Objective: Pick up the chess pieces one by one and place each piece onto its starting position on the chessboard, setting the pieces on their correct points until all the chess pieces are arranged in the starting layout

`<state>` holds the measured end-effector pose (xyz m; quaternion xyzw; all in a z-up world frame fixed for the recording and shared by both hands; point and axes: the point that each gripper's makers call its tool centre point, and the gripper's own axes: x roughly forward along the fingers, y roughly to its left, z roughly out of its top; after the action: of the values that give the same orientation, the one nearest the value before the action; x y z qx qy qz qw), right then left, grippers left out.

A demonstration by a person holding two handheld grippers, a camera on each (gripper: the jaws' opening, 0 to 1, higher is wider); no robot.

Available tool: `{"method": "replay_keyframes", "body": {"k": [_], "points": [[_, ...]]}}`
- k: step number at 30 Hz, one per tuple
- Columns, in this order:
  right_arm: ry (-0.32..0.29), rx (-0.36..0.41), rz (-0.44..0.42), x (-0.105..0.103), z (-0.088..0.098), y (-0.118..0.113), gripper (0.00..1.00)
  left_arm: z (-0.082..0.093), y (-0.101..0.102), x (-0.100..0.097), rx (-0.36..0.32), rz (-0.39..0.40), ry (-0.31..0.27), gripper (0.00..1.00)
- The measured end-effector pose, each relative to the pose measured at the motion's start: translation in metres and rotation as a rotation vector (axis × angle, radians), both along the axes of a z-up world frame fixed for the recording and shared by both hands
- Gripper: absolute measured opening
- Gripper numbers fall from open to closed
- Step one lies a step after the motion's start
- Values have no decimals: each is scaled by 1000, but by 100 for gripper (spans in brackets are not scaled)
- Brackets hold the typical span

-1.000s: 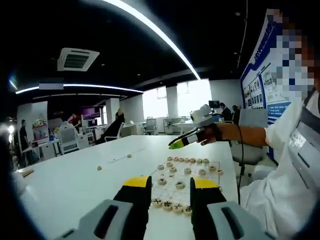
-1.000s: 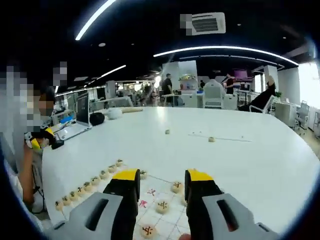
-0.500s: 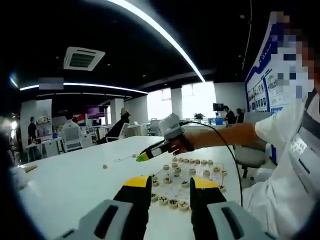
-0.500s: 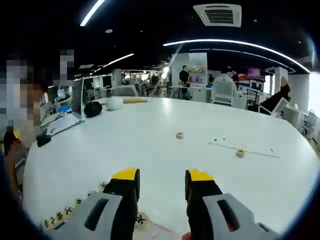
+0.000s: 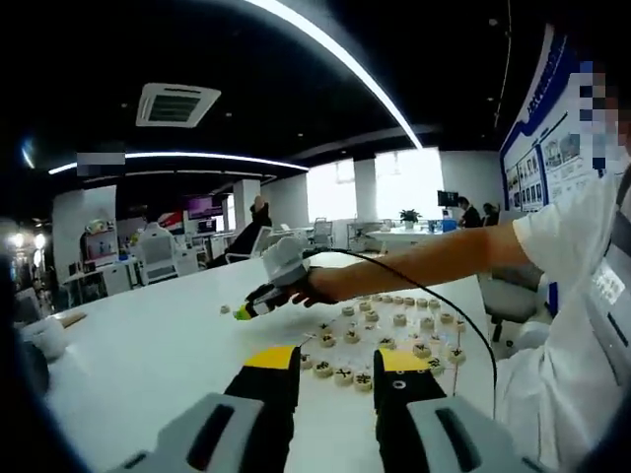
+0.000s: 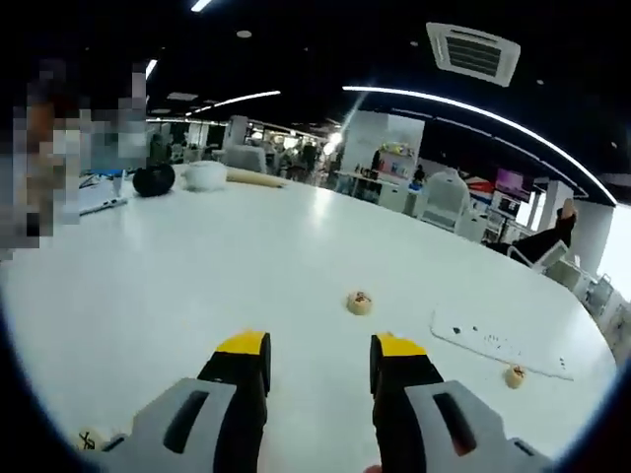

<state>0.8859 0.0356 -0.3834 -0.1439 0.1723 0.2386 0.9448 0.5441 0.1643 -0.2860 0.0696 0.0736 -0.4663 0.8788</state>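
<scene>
Ahead of right gripper: lone piece

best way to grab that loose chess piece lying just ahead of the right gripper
Grip the chess piece across its round rim, coming down from above. It is a low flat disc lying face up on the white table, with bare table all round it, so the two sides of its edge are likely the only hold. The right gripper is open, with the piece ahead between its jaws.
</scene>
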Motion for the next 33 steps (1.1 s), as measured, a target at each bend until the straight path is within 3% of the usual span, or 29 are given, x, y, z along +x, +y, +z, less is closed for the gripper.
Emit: {"method": "replay_keyframes", "body": {"k": [5, 6, 8, 10, 15, 17, 19, 24, 28, 33], "points": [[1, 19, -59, 34, -6, 1, 41, 5, 0, -2, -14, -10, -8, 32], [-1, 26, -79, 50, -6, 0, 41, 5, 1, -2, -13, -9, -9, 32], [-6, 28, -96, 53, -7, 2, 40, 6, 1, -2, -19, -10, -9, 32], [0, 19, -114, 71, -10, 2, 40, 7, 0, -3, -24, -16, -11, 32], [1, 56, -145, 78, -12, 8, 38, 9, 1, 1, -35, -18, -10, 32], [4, 46, -136, 74, -16, 14, 33, 8, 1, 1, -35, -20, -9, 32], [9, 61, -133, 73, -16, 17, 21, 7, -1, 1, -35, -24, -7, 32], [33, 21, -104, 61, -14, 17, 19, 5, -3, -2, -32, -29, -4, 32], [38, 50, -37, 36, 3, 25, 19, 5, -4, -4, -33, -31, -6, 32], [-13, -19, 85, -24, 34, 19, 19, 2, -10, -4, -21, -39, -1, 32]]}}
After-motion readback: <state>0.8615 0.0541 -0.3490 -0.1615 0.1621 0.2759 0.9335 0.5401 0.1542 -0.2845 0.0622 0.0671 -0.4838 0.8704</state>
